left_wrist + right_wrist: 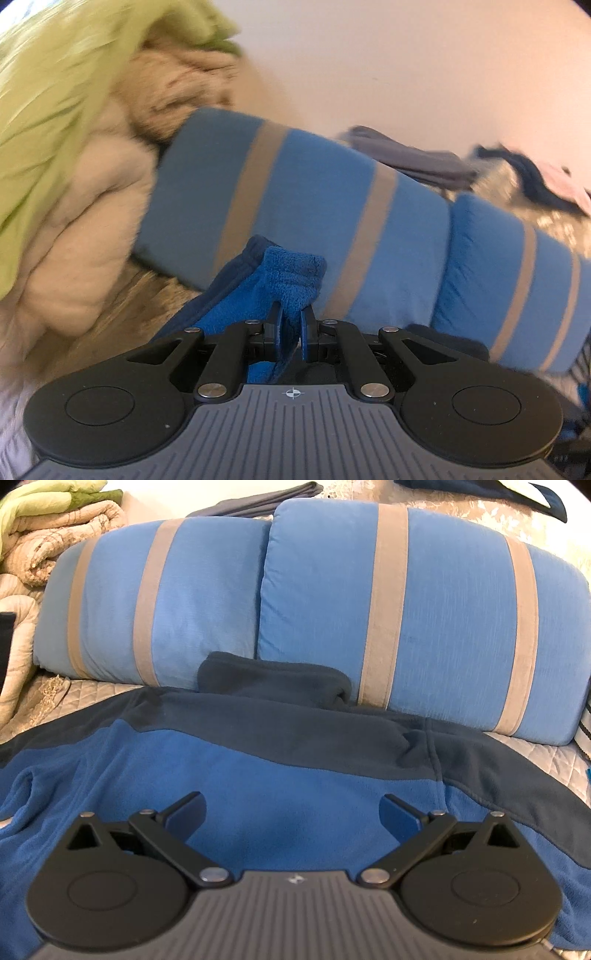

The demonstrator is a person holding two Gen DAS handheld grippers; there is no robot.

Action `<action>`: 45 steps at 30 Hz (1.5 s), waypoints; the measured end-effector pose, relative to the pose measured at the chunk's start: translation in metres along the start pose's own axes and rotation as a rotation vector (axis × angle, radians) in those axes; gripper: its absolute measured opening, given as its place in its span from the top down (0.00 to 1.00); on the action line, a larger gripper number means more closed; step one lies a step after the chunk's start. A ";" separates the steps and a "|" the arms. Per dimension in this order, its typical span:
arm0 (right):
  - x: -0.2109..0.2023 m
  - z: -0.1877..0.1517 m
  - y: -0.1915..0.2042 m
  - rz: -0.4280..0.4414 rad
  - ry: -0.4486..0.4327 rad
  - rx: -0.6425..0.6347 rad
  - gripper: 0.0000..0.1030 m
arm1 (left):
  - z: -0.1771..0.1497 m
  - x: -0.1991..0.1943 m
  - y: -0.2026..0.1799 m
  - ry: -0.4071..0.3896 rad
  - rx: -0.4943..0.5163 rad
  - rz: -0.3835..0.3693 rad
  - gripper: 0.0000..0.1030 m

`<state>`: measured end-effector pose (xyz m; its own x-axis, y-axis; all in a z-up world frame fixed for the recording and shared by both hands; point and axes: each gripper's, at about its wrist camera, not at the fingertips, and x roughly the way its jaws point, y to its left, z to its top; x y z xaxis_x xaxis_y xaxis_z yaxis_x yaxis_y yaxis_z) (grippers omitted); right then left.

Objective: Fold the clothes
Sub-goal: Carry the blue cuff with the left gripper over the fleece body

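Bedding, quilted and pale, forms the work surface in both views; two blue pillows [295, 206] with tan stripes lie across it.

Left wrist view: left gripper [291, 325], jaws pinched tight on a bunched edge of the blue fleece garment [291, 280], lifted clear of the bed, likely to carry that edge over for a fold. Beige quilt [92, 240] and green blanket [55, 92] heaped behind; picture blurred.

Right wrist view: right gripper [291, 812], jaws spread wide, holding nothing, poised over the garment's bright blue body. Fleece lies spread flat, dark navy collar [273, 679] against the pillows, presumably for room to fold.
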<state>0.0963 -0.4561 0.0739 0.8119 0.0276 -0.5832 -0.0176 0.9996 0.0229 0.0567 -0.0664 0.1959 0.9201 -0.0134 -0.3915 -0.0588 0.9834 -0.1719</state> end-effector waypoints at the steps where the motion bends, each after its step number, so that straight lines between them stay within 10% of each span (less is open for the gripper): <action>1: 0.000 0.000 0.000 0.001 -0.001 0.000 0.00 | 0.000 0.001 -0.008 0.008 0.017 -0.014 0.91; 10: 0.004 0.000 -0.007 -0.008 0.011 0.036 0.00 | -0.004 0.026 -0.089 0.100 0.188 -0.103 0.91; 18: 0.009 -0.003 -0.022 -0.015 0.028 0.145 0.00 | -0.033 0.046 -0.143 0.152 0.142 -0.174 0.91; 27: 0.012 -0.003 -0.029 -0.033 0.036 0.180 0.00 | -0.094 0.063 -0.155 0.192 0.122 -0.253 0.91; 45: 0.013 -0.006 -0.047 -0.064 0.047 0.288 0.00 | -0.113 0.067 -0.171 0.273 0.246 -0.334 0.88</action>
<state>0.1042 -0.5031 0.0607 0.7782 -0.0284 -0.6273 0.2046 0.9559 0.2106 0.0850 -0.2561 0.0968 0.7360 -0.3501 -0.5794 0.3457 0.9303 -0.1228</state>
